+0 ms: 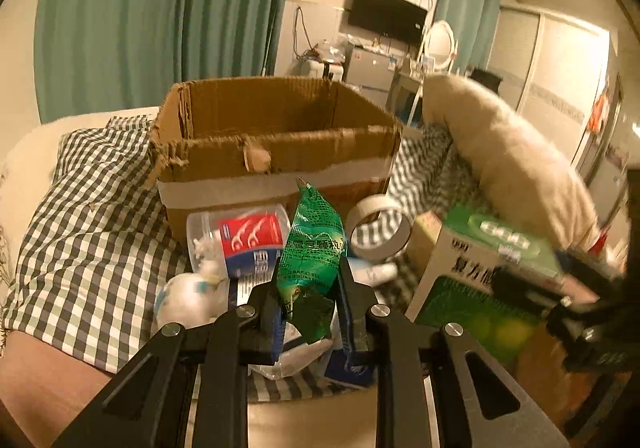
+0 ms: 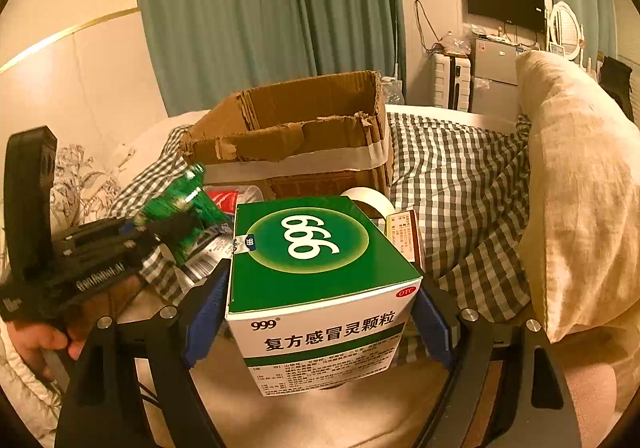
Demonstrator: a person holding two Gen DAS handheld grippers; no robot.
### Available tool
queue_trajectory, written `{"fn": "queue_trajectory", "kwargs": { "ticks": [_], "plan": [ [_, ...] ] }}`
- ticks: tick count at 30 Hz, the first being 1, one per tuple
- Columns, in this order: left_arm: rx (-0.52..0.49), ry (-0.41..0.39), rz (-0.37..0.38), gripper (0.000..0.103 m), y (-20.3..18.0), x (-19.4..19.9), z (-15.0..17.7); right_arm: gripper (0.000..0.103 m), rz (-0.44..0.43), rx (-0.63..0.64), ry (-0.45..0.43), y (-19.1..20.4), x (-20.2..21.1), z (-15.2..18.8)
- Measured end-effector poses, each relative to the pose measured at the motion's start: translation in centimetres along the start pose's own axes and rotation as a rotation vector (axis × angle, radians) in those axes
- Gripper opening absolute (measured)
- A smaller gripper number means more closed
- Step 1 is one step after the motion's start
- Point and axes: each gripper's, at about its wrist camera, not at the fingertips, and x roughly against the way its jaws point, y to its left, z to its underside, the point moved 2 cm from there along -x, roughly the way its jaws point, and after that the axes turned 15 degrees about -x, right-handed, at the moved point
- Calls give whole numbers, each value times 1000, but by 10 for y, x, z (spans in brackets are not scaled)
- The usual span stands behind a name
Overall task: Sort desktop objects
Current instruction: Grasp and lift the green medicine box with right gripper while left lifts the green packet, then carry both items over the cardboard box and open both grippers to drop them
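Observation:
My left gripper (image 1: 310, 282) is shut on the lower part of a green foil sachet (image 1: 314, 244), which stands up between the pads above the pile. The right wrist view shows that sachet (image 2: 180, 204) at the left, with a hand under the left gripper (image 2: 160, 228). My right gripper (image 2: 320, 300) is closed on a green and white medicine box (image 2: 316, 268), its blue pads (image 2: 208, 308) pressing on both sides. The same medicine box (image 1: 480, 280) shows at the right of the left wrist view. An open torn cardboard box (image 1: 280, 152) stands behind both.
Under the sachet lie a clear floss-pick jar (image 1: 240, 236), a tape roll (image 1: 378, 228), a white round packet (image 1: 188, 296) and flat packets. A small orange carton (image 2: 406, 232) sits behind the medicine box. A checked cloth (image 2: 460, 176) covers the bed; a beige pillow (image 2: 580, 188) rises at right.

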Motion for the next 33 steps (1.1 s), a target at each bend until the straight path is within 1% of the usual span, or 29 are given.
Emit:
{"fn": "queue_trajectory", "kwargs": {
  "ticks": [5,10,15,18,21,25,28,33],
  "plan": [
    [33,-36,-4,22,13,13,-14,83,-21,-23,3,-3,2,-7],
    [42,-53,-6,22,22,21,-28,83,-48,-14,-17,3,7,-25],
    [23,-67,-29,22,32,24,-47,83,-68,39,-62,19,15,-53],
    [31,-74,-19,22,43,24,-60,83,-91,72,-90,31,16,-75],
    [12,-72,-44,22,55,20,-75,83,-100,100,-115,41,12,-96],
    [9,-83,-53,22,71,12,-96,83,-114,103,-136,50,-2,-123],
    [21,-81,-58,22,82,-1,-108,83,-123,92,-145,54,-21,-140],
    [52,-62,-76,22,102,-38,-127,83,-103,51,-132,59,-71,-166]
  ]
}}
